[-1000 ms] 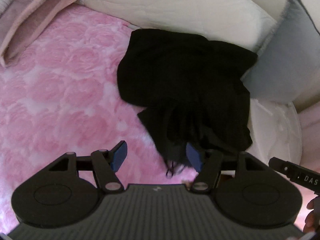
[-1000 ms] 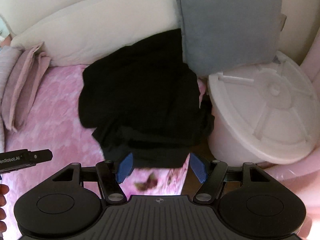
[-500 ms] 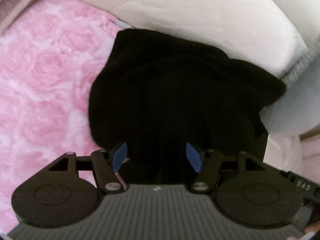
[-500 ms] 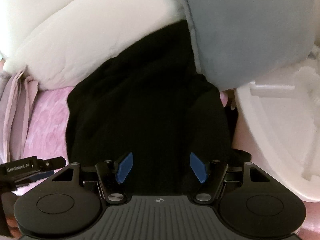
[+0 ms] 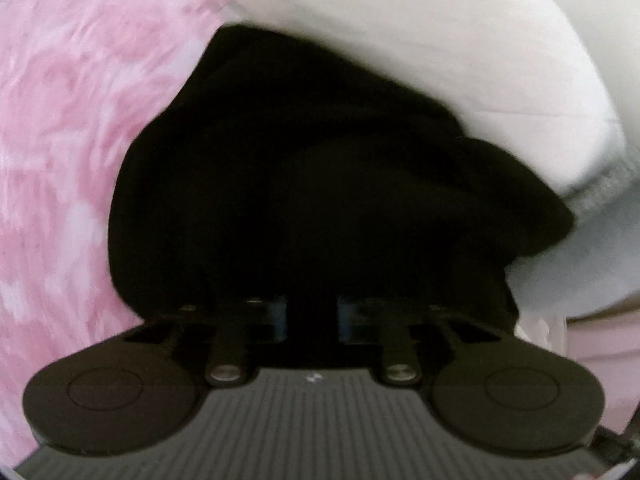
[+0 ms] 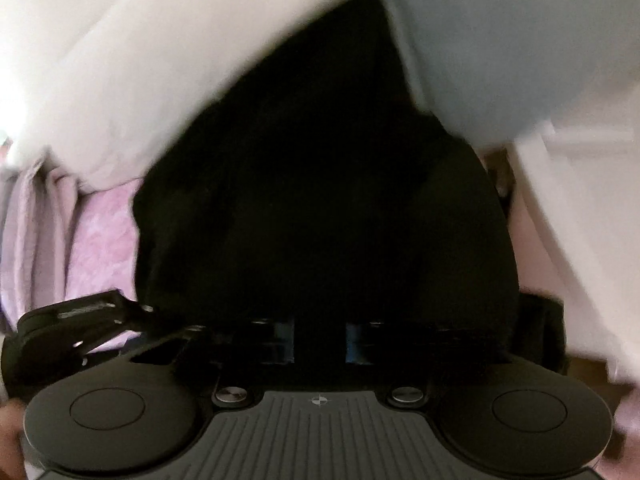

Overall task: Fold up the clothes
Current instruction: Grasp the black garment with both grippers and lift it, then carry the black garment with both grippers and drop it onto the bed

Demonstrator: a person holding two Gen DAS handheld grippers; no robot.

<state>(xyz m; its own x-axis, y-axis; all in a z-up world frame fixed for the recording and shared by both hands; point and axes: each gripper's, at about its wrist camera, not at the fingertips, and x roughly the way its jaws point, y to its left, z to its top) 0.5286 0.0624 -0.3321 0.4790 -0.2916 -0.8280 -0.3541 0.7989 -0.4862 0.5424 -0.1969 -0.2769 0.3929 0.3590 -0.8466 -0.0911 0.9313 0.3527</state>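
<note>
Far left in the left wrist view: pink rose-print bed cover, blurred. Centre: black garment, a rumpled heap on the bed, its far edge up against the white pillow; grey cushion on the right. Left tool sits at the heap's near edge, blue pads narrowed w/ dark cloth filling the gap, so prob. clenched on the black garment, though black on black makes the bite hard to confirm. Right wrist view, l to r: folded mauve cloth, strip of pink cover, the other tool's arm, then the same garment, w/ the grey cushion overlapping its far right and a white rounded object beyond, too blurred to name. Right tool likewise pinched in at the near hem, cloth between pads; looks gripped. Handling: soft, light, limp fabric, no stiffness; it'll sag and bunch, layers may slide. Best held at near hem/corners, both tools apart, to pull it flat before any fold. Risk: catching one layer only.
</note>
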